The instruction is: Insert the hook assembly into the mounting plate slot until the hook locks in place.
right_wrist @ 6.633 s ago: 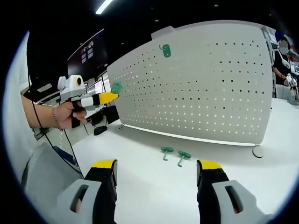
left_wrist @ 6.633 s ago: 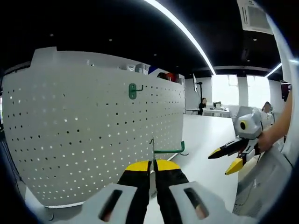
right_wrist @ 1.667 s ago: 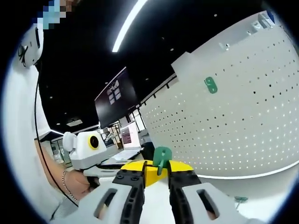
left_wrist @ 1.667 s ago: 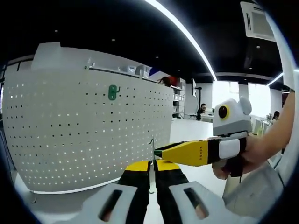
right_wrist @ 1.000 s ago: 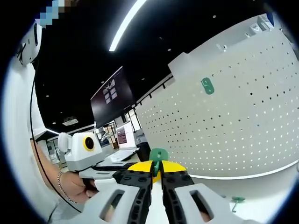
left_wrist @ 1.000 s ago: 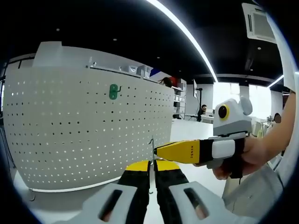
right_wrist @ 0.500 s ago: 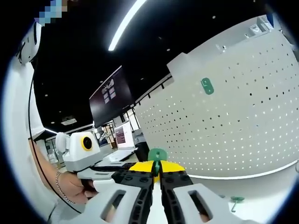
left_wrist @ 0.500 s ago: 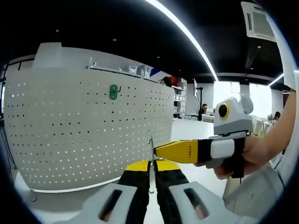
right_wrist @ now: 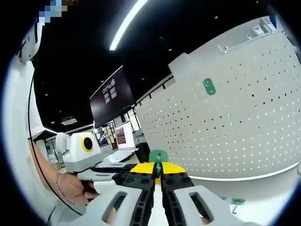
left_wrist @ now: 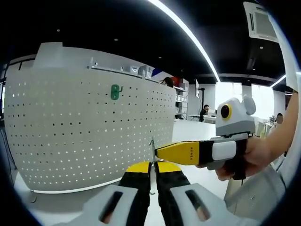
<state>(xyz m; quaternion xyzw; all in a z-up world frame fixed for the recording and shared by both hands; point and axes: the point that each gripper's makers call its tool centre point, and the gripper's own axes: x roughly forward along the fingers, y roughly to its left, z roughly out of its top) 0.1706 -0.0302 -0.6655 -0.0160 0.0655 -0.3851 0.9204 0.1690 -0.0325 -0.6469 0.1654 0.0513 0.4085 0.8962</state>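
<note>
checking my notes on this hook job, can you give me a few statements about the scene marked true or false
1. A green hook already hangs on the white pegboard. True.
2. The right claw is wide open. False: its jaws are shut on a green hook piece.
3. The left claw grips a thin metal plate. True.
4. The two claws are far apart. False: their tips meet.
5. A spare green hook lies on the table. True.

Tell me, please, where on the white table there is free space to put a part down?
Free: the table strip in front of the pegboard. Also the table below the pegboard's edge, except where a loose green hook lies. Crowded: around the two shut grippers, which meet there.
</note>
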